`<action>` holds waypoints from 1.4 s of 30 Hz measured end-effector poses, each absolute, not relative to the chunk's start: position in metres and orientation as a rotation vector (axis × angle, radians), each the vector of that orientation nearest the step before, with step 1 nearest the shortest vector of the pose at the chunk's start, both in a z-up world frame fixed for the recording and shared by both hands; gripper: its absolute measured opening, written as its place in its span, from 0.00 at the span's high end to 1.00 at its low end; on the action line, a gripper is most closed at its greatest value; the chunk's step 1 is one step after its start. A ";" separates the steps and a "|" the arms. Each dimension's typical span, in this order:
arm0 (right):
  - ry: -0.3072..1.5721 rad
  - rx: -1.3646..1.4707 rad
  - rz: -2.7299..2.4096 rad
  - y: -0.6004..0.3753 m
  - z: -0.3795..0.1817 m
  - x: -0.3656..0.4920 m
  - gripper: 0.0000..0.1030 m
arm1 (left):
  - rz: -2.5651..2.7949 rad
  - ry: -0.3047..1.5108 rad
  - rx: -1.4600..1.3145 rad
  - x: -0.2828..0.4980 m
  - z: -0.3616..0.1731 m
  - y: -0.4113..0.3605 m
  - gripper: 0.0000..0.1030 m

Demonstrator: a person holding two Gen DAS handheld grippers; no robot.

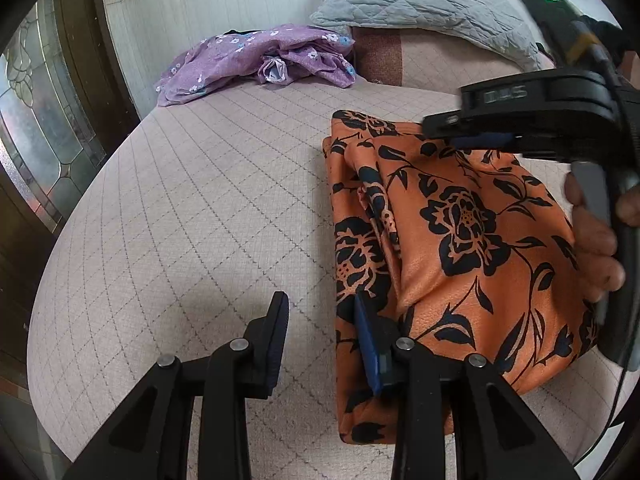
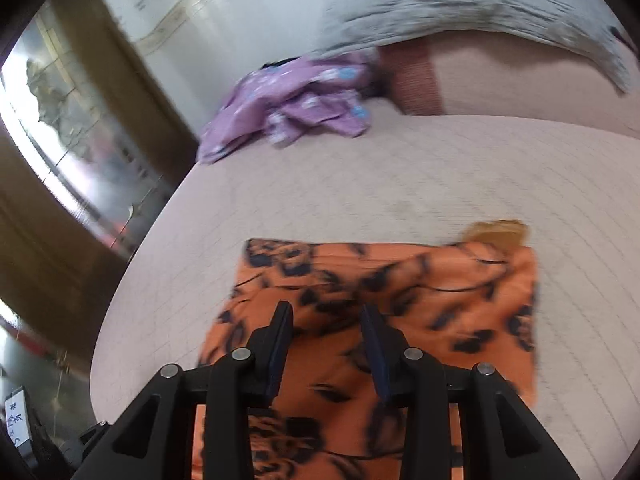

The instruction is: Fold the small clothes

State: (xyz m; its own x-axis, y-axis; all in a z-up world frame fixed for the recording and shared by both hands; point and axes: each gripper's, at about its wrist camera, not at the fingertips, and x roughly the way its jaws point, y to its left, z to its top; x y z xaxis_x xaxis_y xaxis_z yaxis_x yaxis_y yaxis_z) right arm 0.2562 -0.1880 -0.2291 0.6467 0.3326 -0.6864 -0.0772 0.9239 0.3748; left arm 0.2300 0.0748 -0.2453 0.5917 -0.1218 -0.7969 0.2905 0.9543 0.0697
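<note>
Left wrist view: left gripper (image 1: pixel 322 320) with jaws part open and nothing between them, its right finger (image 1: pixel 370 344) at the left edge of the folded orange floral garment (image 1: pixel 448 240) on the quilted bed cover (image 1: pixel 180 220).
Only here: right gripper (image 1: pixel 472 130) over the garment's far edge, a hand (image 1: pixel 596 236) on its handle; embossed letters on its body, unreadable.
Right wrist view: blurred; right gripper (image 2: pixel 326 326) part open, empty, above the orange garment (image 2: pixel 440 300).
Only here: paper label (image 2: pixel 16 420) far left of the garment, handwriting illegible.
Both: purple floral garment (image 1: pixel 256 60) and grey quilted pillow (image 1: pixel 420 4) beyond the orange garment.
</note>
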 end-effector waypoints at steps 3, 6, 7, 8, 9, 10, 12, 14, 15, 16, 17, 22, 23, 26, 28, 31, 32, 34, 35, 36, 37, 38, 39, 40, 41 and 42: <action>0.892 0.365 0.250 -0.179 -0.247 0.272 0.63 | -0.235 0.909 0.203 0.231 -0.246 0.075 0.64; 0.962 0.406 0.216 -0.179 -0.268 0.286 0.62 | -0.231 0.914 0.201 0.233 -0.248 0.075 0.64; 0.957 0.399 0.210 -0.179 -0.267 0.286 0.62 | -0.230 0.916 0.200 0.234 -0.248 0.075 0.63; 0.956 0.384 0.205 -0.176 -0.266 0.289 0.62 | -0.230 0.916 0.201 0.234 -0.248 0.074 0.63; 0.964 0.368 0.198 -0.175 -0.265 0.291 0.62 | -0.230 0.917 0.202 0.235 -0.248 0.074 0.63; 0.968 0.356 0.193 -0.173 -0.263 0.292 0.62 | -0.230 0.919 0.200 0.236 -0.248 0.074 0.63; 0.971 0.347 0.195 -0.172 -0.260 0.292 0.62 | -0.231 0.921 0.200 0.237 -0.249 0.073 0.63; 0.966 0.362 0.205 -0.176 -0.255 0.286 0.62 | -0.228 0.917 0.205 0.237 -0.249 0.074 0.60; 0.955 0.384 0.211 -0.181 -0.251 0.274 0.62 | -0.225 0.916 0.202 0.238 -0.249 0.075 0.58; 0.939 0.396 0.214 -0.186 -0.246 0.268 0.62 | -0.222 0.919 0.195 0.239 -0.249 0.076 0.56; 0.917 0.397 0.215 -0.192 -0.242 0.258 0.62 | -0.220 0.923 0.185 0.239 -0.249 0.078 0.54; 0.833 0.305 0.160 -0.217 -0.221 0.215 0.62 | -0.216 0.910 0.122 0.242 -0.239 0.084 0.54; 0.831 0.302 0.150 -0.221 -0.220 0.209 0.62 | -0.216 0.892 0.107 0.241 -0.235 0.085 0.54; 0.834 0.320 0.113 -0.240 -0.223 0.184 0.62 | -0.241 0.853 0.049 0.239 -0.225 0.089 0.53; 0.846 0.324 0.098 -0.244 -0.226 0.173 0.62 | -0.258 0.849 0.034 0.239 -0.224 0.087 0.51; 0.882 0.277 0.094 -0.242 -0.241 0.159 0.62 | -0.248 0.880 0.080 0.243 -0.232 0.078 0.50; 0.885 0.255 0.093 -0.239 -0.247 0.157 0.62 | -0.246 0.902 0.096 0.246 -0.237 0.073 0.50; 0.882 0.248 0.090 -0.238 -0.252 0.155 0.62 | -0.232 0.942 0.118 0.251 -0.247 0.068 0.49; 0.887 0.266 0.088 -0.240 -0.252 0.156 0.62 | -0.223 0.939 0.130 0.251 -0.250 0.066 0.49; 0.893 0.282 0.087 -0.241 -0.253 0.157 0.62 | -0.225 0.932 0.136 0.251 -0.249 0.065 0.49; 0.906 0.309 0.085 -0.244 -0.253 0.159 0.62 | -0.227 0.930 0.138 0.251 -0.249 0.065 0.49; 0.920 0.326 0.085 -0.246 -0.252 0.161 0.62 | -0.228 0.933 0.133 0.251 -0.249 0.066 0.49; 0.929 0.330 0.087 -0.245 -0.252 0.162 0.62 | -0.228 0.937 0.125 0.252 -0.250 0.067 0.49; 0.938 0.328 0.089 -0.245 -0.250 0.163 0.62 | -0.230 0.938 0.119 0.252 -0.249 0.068 0.49; 0.944 0.324 0.091 -0.245 -0.248 0.163 0.62 | -0.230 0.937 0.115 0.252 -0.249 0.069 0.49; 0.946 0.320 0.093 -0.246 -0.245 0.160 0.62 | -0.224 0.933 0.118 0.251 -0.248 0.069 0.49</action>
State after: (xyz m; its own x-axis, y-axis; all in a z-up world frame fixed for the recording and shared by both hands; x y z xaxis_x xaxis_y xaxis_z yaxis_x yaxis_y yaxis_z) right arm 0.1603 -0.2458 -0.2448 0.5847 0.2172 -0.7816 0.0608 0.9491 0.3092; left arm 0.2511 0.0690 -0.2479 0.5740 -0.1401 -0.8068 0.2416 0.9704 0.0034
